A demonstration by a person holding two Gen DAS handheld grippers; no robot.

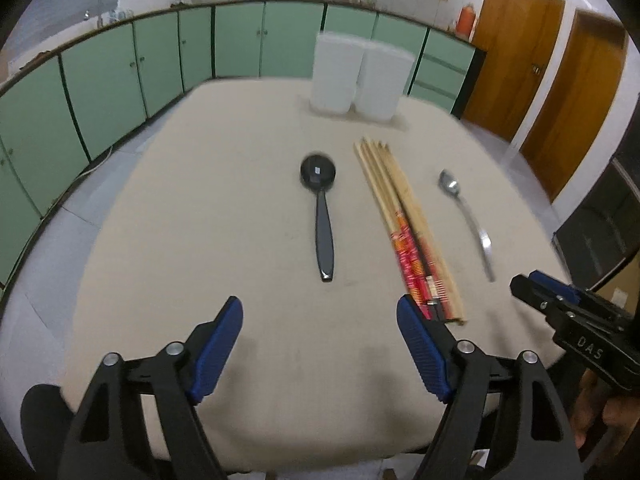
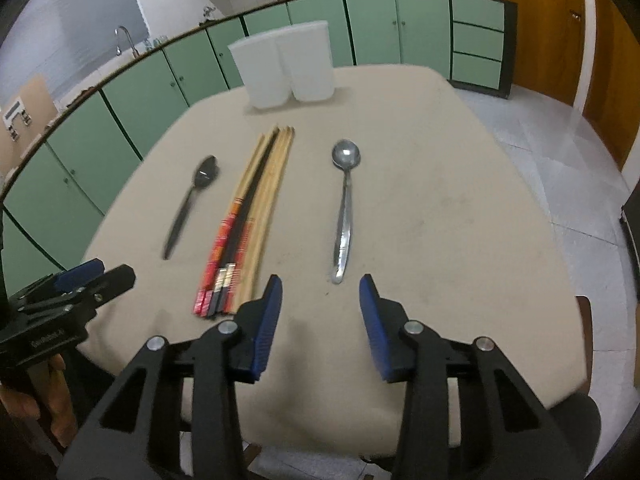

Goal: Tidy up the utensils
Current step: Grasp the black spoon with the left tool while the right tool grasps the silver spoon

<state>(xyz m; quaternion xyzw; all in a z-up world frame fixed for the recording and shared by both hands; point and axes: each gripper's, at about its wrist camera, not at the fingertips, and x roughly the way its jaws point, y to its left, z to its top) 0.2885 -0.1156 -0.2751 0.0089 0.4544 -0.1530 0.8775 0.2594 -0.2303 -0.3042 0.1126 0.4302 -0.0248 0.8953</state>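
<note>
Table [image 2: 460, 208] under both grippers, 2 white containers [image 2: 288, 68] far ahead of fingers, side by side, touching.

Chopsticks [image 2: 248, 216] – bundle between the 2 spoons, long axis running away from fingers, butt ends nearest.

Black spoon [image 1: 320, 208] dead ahead of left gripper [image 1: 320, 344], handle toward fingers – jaws wide, empty, level above cloth.

Metal spoon [image 2: 345, 204] ahead of right gripper [image 2: 320, 316], handle tip just beyond fingertips, bowl far; jaws wide, empty. Right looks nearer its spoon.
</note>
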